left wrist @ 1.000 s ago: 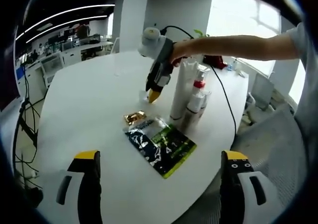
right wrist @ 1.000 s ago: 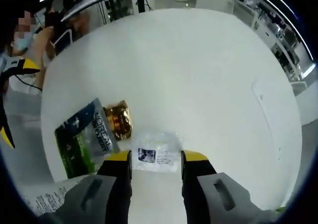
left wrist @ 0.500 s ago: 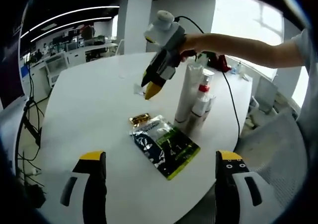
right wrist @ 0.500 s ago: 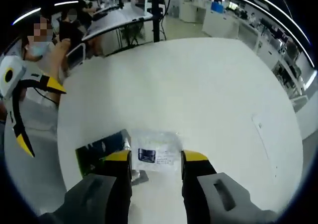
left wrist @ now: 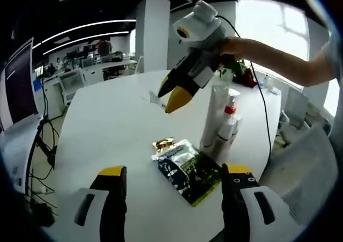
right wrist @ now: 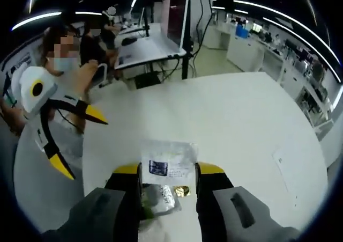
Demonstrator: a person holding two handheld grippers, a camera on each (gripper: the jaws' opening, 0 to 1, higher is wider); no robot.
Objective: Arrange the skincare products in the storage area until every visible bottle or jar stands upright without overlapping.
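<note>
Right gripper view: my right tongs [right wrist: 168, 172] clamp a limp clear plastic sachet with a dark label [right wrist: 169, 164], lifted above the white round tabletop [right wrist: 236, 124]; light, slippery, so I pinch mid-body. Left tongs [left wrist: 174, 196] gape wide.

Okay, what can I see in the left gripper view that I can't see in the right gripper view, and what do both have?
Left gripper view: upright white bottles standing together right of the green sachet.

Right gripper view: the label of the clear packet, and a paper slip lying on the white table.

Both: the right hand-held gripper shut on the clear packet, the open left hand-held gripper, the green sachet, the gold sachet and the table.
</note>
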